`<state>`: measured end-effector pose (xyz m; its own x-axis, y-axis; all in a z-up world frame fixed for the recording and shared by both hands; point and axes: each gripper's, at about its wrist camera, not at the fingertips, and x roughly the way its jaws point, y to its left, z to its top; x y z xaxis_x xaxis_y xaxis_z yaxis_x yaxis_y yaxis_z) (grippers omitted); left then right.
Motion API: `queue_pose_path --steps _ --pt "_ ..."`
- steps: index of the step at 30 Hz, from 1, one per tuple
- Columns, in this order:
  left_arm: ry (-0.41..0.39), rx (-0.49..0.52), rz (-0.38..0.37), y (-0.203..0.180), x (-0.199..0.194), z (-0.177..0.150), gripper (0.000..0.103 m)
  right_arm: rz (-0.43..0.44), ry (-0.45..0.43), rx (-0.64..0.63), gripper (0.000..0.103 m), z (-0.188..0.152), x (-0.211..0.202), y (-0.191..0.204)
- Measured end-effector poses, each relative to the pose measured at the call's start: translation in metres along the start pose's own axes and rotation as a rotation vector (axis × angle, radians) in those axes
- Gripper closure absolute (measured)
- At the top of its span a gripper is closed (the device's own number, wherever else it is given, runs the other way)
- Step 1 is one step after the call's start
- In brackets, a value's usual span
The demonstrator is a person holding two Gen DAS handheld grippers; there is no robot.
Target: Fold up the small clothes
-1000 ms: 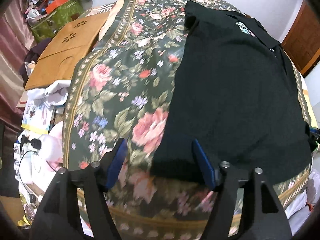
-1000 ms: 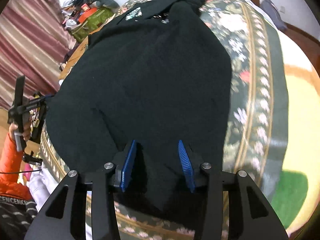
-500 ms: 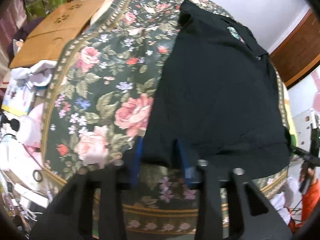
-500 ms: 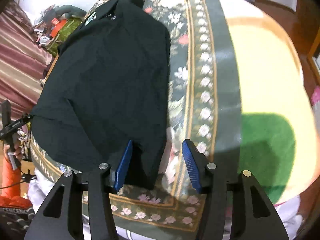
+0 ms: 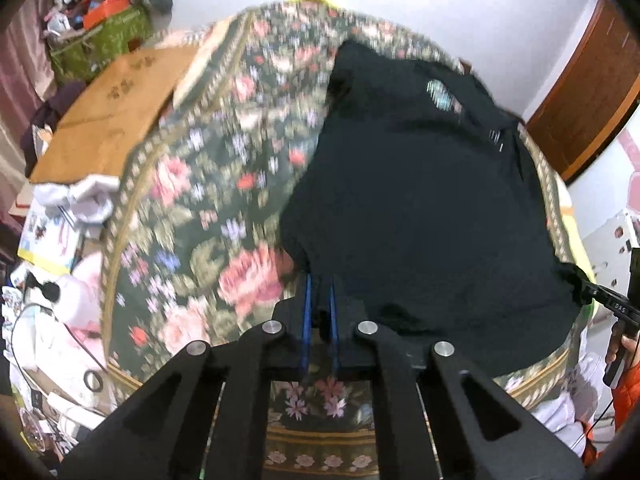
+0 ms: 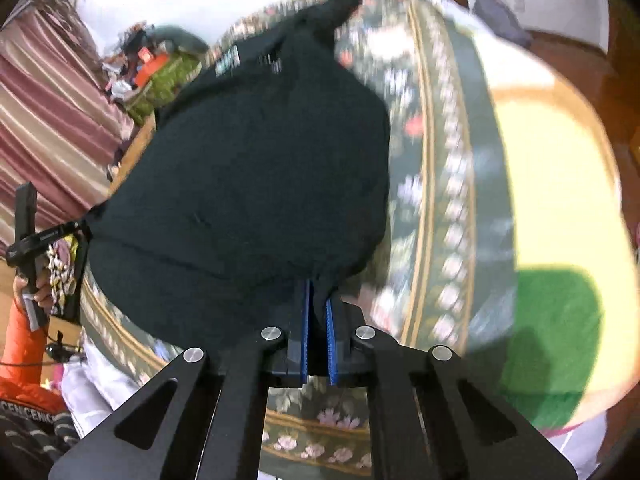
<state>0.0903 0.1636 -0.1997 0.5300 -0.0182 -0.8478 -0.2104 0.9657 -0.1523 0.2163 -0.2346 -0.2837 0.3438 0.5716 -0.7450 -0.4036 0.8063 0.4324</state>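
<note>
The left gripper [image 5: 319, 292] is seen with its jaws drawn nearly together, a fold of the black shirt [image 5: 420, 200] being pinched between the blue pads [image 5: 307, 312] at the garment's near left corner. The right gripper [image 6: 318, 304] is likewise clamped, its jaws narrowed onto the shirt's near right corner, with cloth bunched between the pads [image 6: 329, 320]. Ahead of both sets of jaws the shirt is spread flat over a floral bedspread [image 5: 208, 200], collar end farthest away; a pale printed label [image 5: 440, 94] is visible near that far end. Left of the left jaws, beyond the bed edge, a green fabric bin [image 5: 100, 40] is heaped with mixed items; these are too blurred to be identified.
</note>
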Motion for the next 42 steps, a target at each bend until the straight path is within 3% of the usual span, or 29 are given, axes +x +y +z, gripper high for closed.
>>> queue_pose_path --steps 11,23,32,42 --pt "-0.246 -0.013 -0.044 -0.019 -0.072 0.063 0.097 -0.035 -0.268 -0.102 0.098 0.06 -0.069 0.019" --pt "-0.326 -0.039 -0.036 -0.034 -0.079 0.136 0.097 -0.123 -0.392 -0.18 0.098 0.14 -0.074 0.03" --pt "-0.329 -0.071 0.004 -0.037 -0.043 0.223 0.097 -0.226 -0.424 -0.244 0.098 0.223 -0.042 0.038" --pt "-0.294 -0.041 0.184 -0.031 0.061 0.342 0.097 -0.325 -0.367 -0.284 0.098 0.319 0.031 0.029"
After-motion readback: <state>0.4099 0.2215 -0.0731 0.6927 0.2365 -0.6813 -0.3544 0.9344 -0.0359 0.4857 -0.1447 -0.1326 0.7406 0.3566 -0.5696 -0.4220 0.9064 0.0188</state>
